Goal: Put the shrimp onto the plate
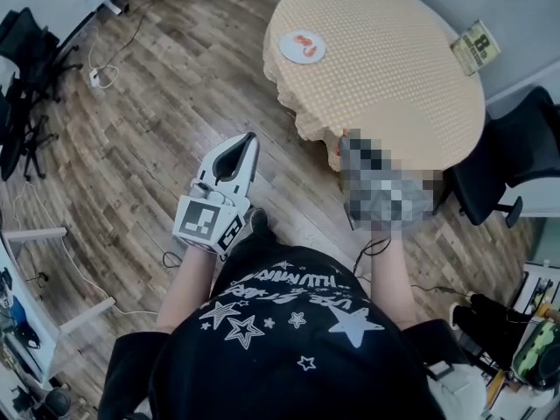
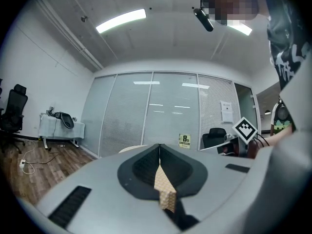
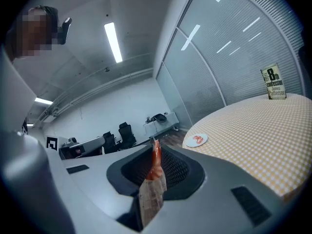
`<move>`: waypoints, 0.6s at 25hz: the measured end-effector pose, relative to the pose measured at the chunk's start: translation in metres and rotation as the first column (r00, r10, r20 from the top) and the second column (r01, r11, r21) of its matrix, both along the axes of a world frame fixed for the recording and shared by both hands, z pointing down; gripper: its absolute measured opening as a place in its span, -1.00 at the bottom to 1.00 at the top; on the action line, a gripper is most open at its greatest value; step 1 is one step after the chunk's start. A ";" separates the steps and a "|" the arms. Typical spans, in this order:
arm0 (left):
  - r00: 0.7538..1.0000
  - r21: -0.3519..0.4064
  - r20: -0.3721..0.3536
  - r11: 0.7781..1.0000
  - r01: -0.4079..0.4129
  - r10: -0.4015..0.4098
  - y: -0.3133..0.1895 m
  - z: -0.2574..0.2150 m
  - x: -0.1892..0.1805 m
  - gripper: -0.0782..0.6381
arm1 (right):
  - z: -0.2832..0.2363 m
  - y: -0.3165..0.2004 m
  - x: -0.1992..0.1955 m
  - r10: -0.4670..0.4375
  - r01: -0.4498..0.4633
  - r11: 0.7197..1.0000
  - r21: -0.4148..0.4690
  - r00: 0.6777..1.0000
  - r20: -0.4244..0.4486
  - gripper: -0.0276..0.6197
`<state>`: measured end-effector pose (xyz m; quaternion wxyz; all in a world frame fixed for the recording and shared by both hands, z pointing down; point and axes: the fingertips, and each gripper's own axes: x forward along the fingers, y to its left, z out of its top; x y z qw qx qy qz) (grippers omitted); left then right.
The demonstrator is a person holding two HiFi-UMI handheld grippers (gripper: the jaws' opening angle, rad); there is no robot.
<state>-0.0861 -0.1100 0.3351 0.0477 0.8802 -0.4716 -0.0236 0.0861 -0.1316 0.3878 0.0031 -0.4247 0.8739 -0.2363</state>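
Orange-red, a shrimp (image 3: 155, 162) stands pinched between the closed jaws of the right gripper (image 3: 154, 146). I judge it is being carried toward the plate (image 1: 289, 53) at the 9 o'clock edge of the table (image 1: 394, 68), where another shrimp (image 1: 304, 45) already lies. The left gripper (image 1: 248, 144) hangs idle at 6 o'clock from the plate, jaws together on nothing. Only the right gripper view shows the held shrimp; the head view does not show that gripper's jaws.
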 end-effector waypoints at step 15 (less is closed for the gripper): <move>0.994 -0.046 -0.008 0.993 -0.108 0.108 -0.062 0.014 -0.048 -0.76 | -0.004 -0.044 -0.046 0.109 -0.109 0.994 0.000 0.994 -0.014 -0.72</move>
